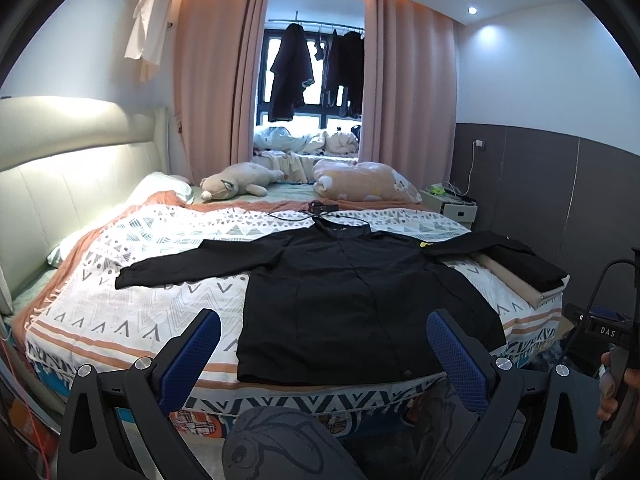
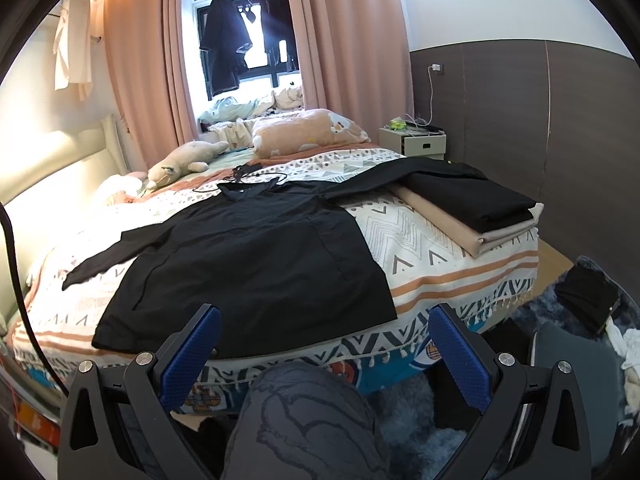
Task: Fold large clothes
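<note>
A large black long-sleeved shirt [image 1: 352,300] lies spread flat, front up, on the patterned bedspread [image 1: 160,288], sleeves out to both sides. It also shows in the right wrist view [image 2: 256,256]. My left gripper [image 1: 324,344] is open and empty, held back from the bed's near edge, above the shirt's hem in the picture. My right gripper [image 2: 324,340] is open and empty, also short of the bed, near the hem's right corner. The shirt's right sleeve [image 2: 372,180] reaches toward a stack of folded clothes.
A stack of folded clothes, black on beige [image 2: 472,208], sits at the bed's right edge. A plush toy [image 1: 236,184], a pillow [image 1: 364,180] and a black cable [image 1: 320,212] lie at the far side. A nightstand [image 2: 416,140] stands beyond. My knee [image 2: 304,420] is below the grippers.
</note>
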`<state>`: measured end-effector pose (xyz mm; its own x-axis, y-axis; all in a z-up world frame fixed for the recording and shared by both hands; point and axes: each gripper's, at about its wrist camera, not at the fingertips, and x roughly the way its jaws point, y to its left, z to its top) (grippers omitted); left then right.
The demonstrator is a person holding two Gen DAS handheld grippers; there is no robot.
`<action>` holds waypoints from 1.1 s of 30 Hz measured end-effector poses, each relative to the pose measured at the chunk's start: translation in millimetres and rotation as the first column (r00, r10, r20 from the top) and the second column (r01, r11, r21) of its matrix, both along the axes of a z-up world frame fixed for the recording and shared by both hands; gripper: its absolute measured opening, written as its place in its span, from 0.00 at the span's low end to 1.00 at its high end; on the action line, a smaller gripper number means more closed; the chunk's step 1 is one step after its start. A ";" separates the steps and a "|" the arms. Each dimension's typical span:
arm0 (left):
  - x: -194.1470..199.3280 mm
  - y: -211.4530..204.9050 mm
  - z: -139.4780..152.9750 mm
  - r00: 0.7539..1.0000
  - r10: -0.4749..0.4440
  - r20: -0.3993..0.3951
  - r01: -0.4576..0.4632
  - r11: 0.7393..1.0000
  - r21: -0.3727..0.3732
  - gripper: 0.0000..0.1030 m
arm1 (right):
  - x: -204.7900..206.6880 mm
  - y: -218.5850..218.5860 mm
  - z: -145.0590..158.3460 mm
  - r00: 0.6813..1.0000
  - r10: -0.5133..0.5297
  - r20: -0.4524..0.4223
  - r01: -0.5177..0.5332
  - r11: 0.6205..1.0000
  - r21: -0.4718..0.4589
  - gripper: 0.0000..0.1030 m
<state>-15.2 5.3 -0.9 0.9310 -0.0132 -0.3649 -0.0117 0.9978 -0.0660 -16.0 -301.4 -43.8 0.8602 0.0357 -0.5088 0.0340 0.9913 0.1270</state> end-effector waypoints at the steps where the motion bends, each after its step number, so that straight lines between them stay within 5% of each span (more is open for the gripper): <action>1: 0.0 -0.1 0.1 1.000 0.001 0.001 -0.001 1.000 -0.001 1.00 | -0.3 0.1 -0.8 1.000 0.001 0.003 -0.001 1.000 -0.001 1.00; 19: 3.0 10.9 -3.6 1.000 0.020 -0.006 -0.020 1.000 -0.022 1.00 | -1.1 -2.5 20.9 0.999 0.003 0.037 -0.003 1.000 -0.009 1.00; 33: 63.5 37.7 -11.8 0.995 0.060 -0.086 -0.062 0.998 -0.029 1.00 | 80.4 28.2 27.5 0.998 0.062 0.028 -0.063 0.998 0.007 1.00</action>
<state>48.3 43.0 -12.8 0.8961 0.0297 -0.4428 -0.0793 0.9924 -0.0938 64.4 -273.2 -16.3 0.8700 0.0937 -0.4841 -0.0316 0.9904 0.1347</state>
